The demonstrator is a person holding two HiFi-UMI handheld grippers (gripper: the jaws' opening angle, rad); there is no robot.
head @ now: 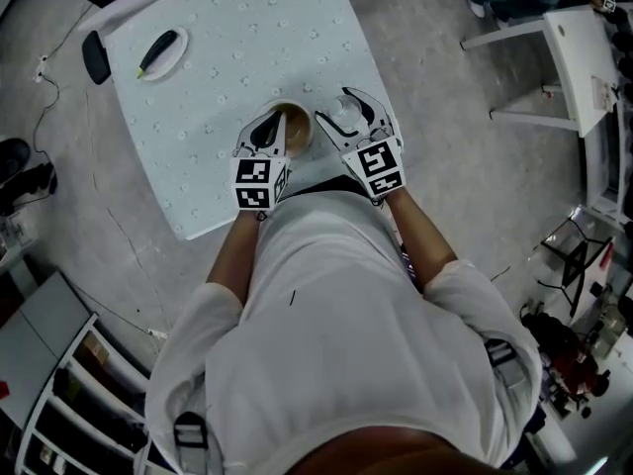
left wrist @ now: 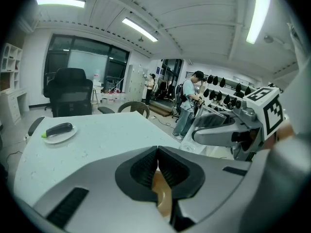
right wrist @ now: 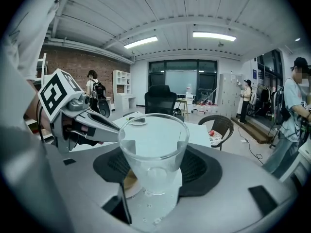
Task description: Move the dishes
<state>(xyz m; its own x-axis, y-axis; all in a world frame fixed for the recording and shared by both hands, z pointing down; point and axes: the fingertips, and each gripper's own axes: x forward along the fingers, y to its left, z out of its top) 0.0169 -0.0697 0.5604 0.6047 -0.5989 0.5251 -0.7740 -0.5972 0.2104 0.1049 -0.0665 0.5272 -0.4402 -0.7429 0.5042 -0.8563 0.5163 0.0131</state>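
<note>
A tan dish [head: 294, 127] sits at the near edge of the white table [head: 227, 57]. My left gripper [head: 269, 132] is shut on its rim, and in the left gripper view the tan edge [left wrist: 161, 193] shows pinched between the dark pads [left wrist: 141, 171]. Just to the right, my right gripper [head: 354, 115] is shut on a clear drinking glass [head: 341, 117]. In the right gripper view the glass [right wrist: 154, 149] stands upright between the jaws. The left gripper [right wrist: 77, 123] and the tan dish [right wrist: 129, 182] show beside it.
A white plate with a dark oblong object [head: 158, 53] lies at the table's far left, beside a flat black item [head: 96, 57]. A white bench [head: 579, 62] stands to the right and shelving [head: 59, 394] at lower left. Chairs [right wrist: 217, 125] and standing people [left wrist: 188, 106] lie beyond the table.
</note>
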